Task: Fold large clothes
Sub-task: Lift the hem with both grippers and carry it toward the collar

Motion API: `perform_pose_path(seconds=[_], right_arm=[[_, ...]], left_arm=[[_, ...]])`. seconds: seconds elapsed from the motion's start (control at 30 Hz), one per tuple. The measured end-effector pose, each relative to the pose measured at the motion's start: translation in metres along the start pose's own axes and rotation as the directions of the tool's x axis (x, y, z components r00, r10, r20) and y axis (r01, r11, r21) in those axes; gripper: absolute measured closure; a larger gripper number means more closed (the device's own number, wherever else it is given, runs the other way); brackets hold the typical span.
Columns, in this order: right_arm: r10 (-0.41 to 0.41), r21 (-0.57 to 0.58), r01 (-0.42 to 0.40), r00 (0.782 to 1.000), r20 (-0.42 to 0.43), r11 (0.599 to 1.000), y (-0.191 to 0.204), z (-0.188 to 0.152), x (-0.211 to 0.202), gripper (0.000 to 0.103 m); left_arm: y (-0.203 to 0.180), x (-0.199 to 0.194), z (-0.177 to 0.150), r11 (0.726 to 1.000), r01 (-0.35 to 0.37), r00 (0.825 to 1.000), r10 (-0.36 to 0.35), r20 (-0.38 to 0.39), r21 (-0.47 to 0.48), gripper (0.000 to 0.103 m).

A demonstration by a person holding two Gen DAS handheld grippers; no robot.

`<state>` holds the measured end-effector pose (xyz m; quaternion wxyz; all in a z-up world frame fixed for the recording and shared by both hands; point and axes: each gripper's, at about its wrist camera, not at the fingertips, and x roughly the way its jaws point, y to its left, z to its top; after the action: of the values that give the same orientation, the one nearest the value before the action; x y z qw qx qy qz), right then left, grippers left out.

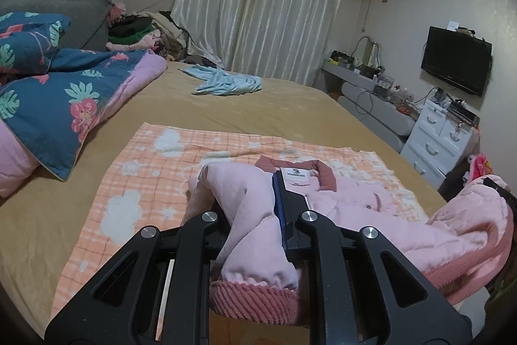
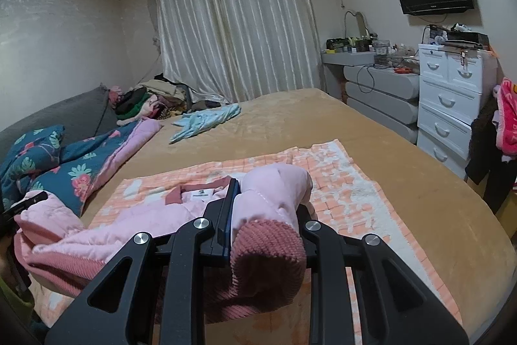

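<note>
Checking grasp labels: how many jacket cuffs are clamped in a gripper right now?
2. One ribbed cuff sits in the left gripper; the other ribbed cuff sits in the right gripper. Both belong to the pink jacket on the checked blanket.

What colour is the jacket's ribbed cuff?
Dusty rose, darker than the pale pink jacket; the cuff shows best in the right wrist view.

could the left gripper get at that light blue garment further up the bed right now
Probably not as things stand. The left gripper is shut on a sleeve of the pink jacket, so its jaws are full. The light blue garment lies far off across bare bed.
</note>
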<state>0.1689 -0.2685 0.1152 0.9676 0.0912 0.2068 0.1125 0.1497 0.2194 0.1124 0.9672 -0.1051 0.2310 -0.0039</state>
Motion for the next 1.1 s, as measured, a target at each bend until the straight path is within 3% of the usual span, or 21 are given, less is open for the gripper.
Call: perform_pose_path(seconds=[0.47,0.8,1.1], right_arm=[[-0.046,0.08,0.051,0.997,-0.058,0.995,-0.025,-0.009,0.052,0.081],[-0.007,0.147,0.025,0.993,-0.12,0.989,-0.04,-0.006,0.092,0.076],[-0.026,0.118,0.044,0.989,-0.146,0.992,-0.04,-0.009,0.119,0.075]], left_arm=[[0.003,0.043,-0.005,0.996,-0.069,0.997,0.07,-0.016,0.054,0.093],[0.008,0.078,-0.006,0.992,-0.101,0.993,0.105,-0.049,0.081,0.093],[0.014,0.102,-0.012,0.989,-0.12,0.989,0.127,-0.076,0.091,0.092]])
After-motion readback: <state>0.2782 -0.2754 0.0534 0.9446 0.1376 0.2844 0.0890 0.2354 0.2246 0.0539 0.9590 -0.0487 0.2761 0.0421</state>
